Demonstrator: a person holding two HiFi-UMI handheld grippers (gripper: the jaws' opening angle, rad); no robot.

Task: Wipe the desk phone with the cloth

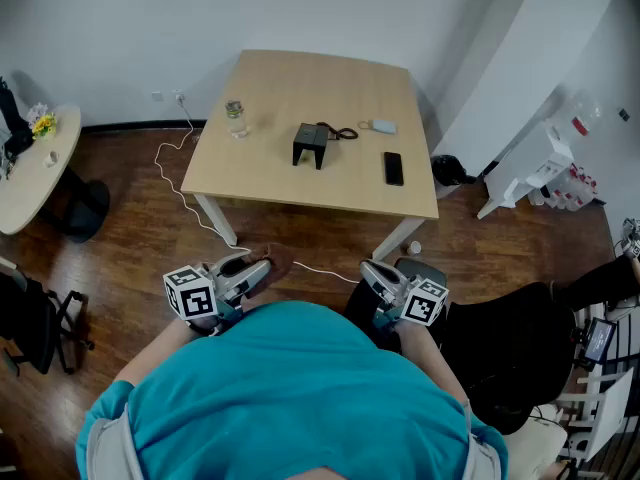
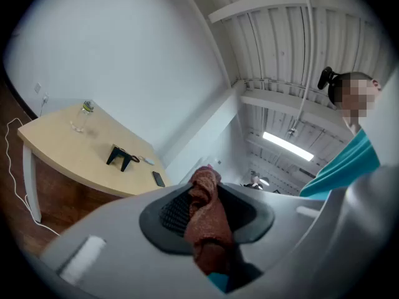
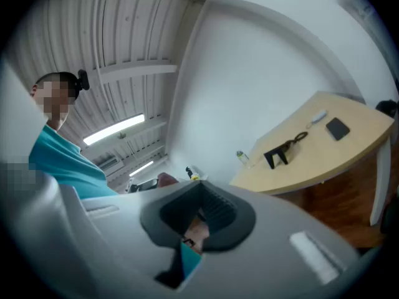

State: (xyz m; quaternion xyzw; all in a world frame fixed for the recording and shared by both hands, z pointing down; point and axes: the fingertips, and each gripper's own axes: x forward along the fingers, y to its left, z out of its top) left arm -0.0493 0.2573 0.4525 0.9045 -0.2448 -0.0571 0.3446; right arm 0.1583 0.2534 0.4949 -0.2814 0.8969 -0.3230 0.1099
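Observation:
The black desk phone (image 1: 312,144) stands near the middle of the light wooden table (image 1: 290,183), far ahead of both grippers; it also shows small in both gripper views (image 2: 121,156) (image 3: 278,155). Close to my body, off the table, my left gripper (image 1: 262,265) is shut on a reddish-brown cloth (image 2: 204,217) that bunches up between its jaws (image 2: 202,179). My right gripper (image 1: 368,268) is held at the same height, its jaws shut with nothing between them (image 3: 198,192).
On the table are a clear bottle (image 1: 235,118), a dark smartphone (image 1: 393,168) and a small pale object (image 1: 382,126). A white cable (image 1: 190,208) trails over the wooden floor. A round table (image 1: 30,168) and chair (image 1: 40,318) stand left, a black bag (image 1: 520,348) right.

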